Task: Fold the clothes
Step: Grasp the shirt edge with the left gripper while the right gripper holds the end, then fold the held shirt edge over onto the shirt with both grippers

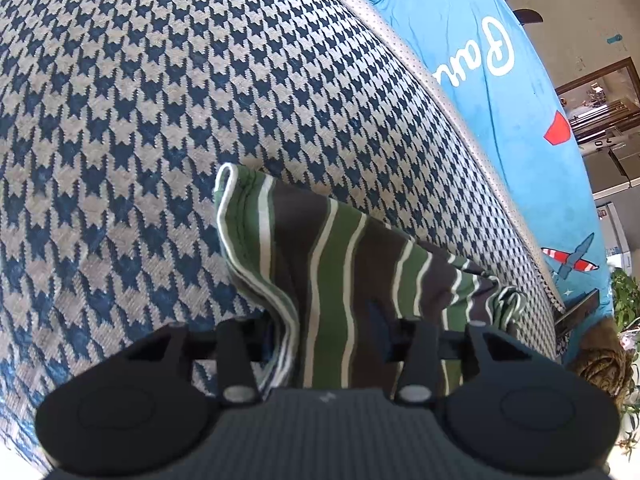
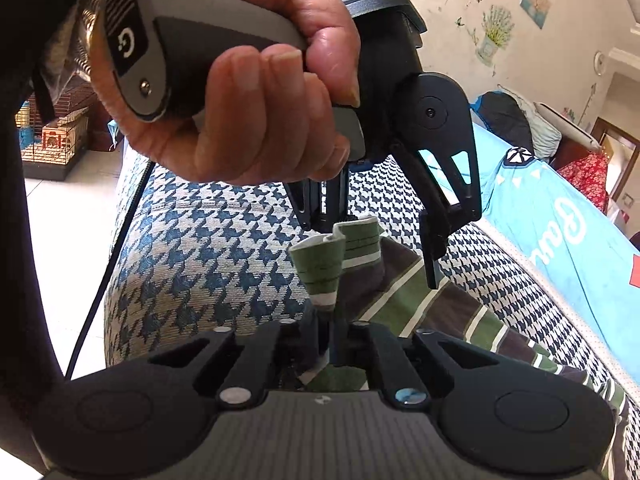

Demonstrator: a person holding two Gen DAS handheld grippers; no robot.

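1. Left gripper (image 1: 326, 322) stands wide, its jaws not pinching the green-and-brown striped cotton garment (image 1: 340, 264) draped between them.
2. Right gripper (image 2: 332, 338) clamps that garment's hem, lifting it above the houndstooth cushion (image 2: 208, 248), probably to carry a fold.

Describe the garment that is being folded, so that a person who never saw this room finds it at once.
Start at the blue-and-beige houndstooth cushion beside the bright blue printed shirt. On it lies the green-and-brown striped cloth, pinched by the right hand-held gripper. Only this garment has thin white stripes and no lettering.
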